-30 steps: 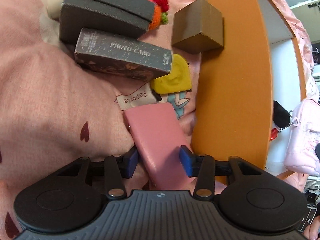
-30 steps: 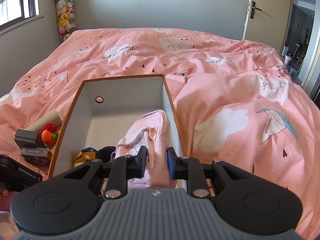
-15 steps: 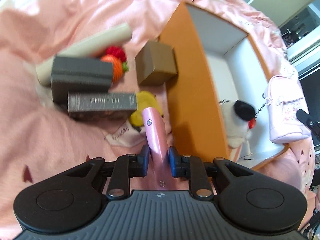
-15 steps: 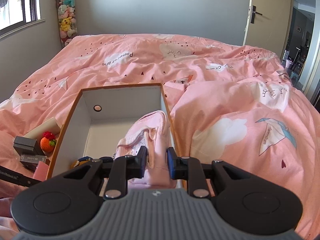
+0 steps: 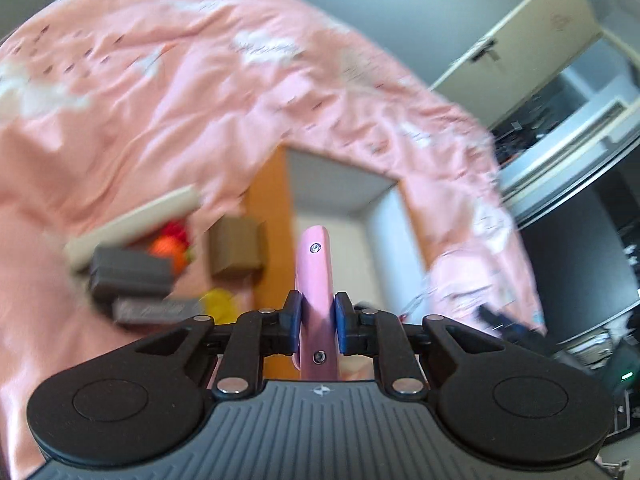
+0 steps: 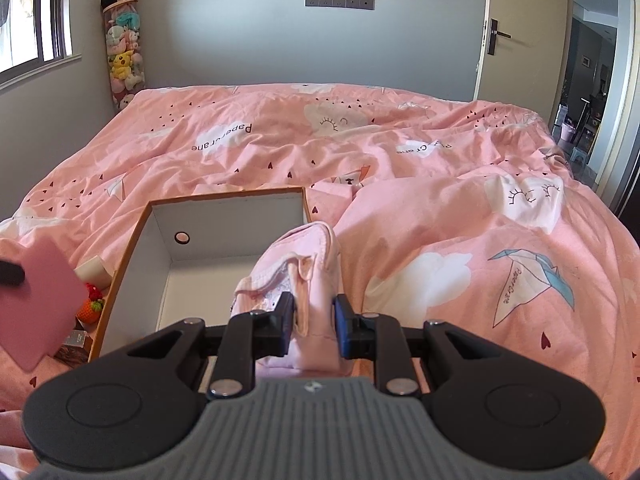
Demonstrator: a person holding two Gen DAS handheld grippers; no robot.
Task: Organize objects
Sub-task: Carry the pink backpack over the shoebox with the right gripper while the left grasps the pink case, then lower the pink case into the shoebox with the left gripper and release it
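Pink case (image 5: 316, 280) clamped edge-on in our left tool (image 5: 316, 322), right tool (image 6: 314, 322) gripping the pink bag (image 6: 296, 272), we needed to clear the orange box's rim (image 6: 120, 264) before lowering.

The box (image 6: 132, 248) lies on the bed (image 6: 440, 208). Left of it, beside its wall, lie several small things: a crochet toy (image 6: 90, 308), a cube (image 5: 236, 252) and two cases (image 5: 128, 276)

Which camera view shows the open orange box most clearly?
The right wrist view. There the orange box is sharp, with its white inside and the round hole in its far wall visible. In the left wrist view the box is blurred and partly hidden behind the pink case.
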